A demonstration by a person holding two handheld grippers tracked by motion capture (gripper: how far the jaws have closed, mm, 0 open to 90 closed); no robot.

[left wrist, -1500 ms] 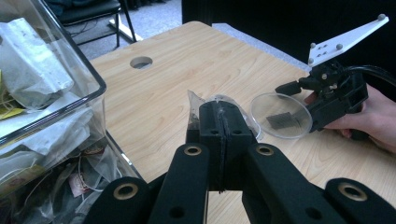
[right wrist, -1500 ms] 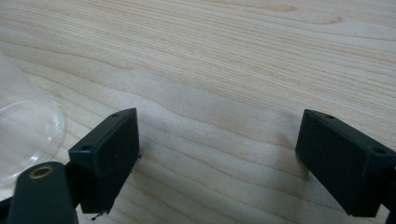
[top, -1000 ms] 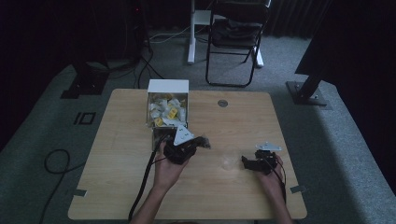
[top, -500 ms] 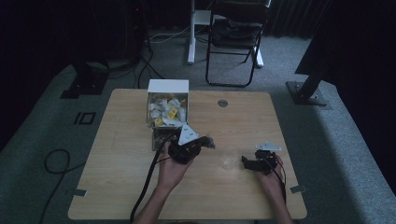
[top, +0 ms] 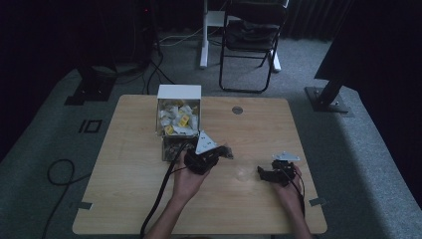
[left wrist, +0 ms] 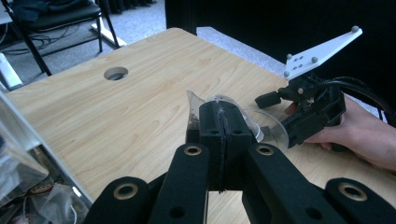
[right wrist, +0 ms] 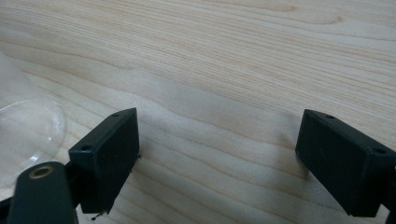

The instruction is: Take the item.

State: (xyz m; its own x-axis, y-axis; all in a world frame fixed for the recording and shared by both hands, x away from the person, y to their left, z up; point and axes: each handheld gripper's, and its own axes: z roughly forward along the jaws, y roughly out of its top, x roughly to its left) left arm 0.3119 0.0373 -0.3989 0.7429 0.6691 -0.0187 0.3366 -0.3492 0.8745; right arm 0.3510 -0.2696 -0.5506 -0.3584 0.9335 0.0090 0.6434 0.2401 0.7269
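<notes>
My left gripper (left wrist: 219,135) is clamped on the rim of a clear plastic cup (left wrist: 261,128) — the cup juts past the jaws, lying low over the table (top: 124,149), just beside my right gripper (top: 272,172). That 1 stands wide open with nothing between. The right gripper view catches the cup's rim (right wrist: 28,135) at its left edge — the high view barely shows the cup.

Between my left gripper (top: 226,152) and right gripper (top: 263,173) lies bare table (top: 259,129), blocked only by a clear cup (left wrist: 268,130). The box (top: 179,112) walls off the left gripper's far side.
</notes>
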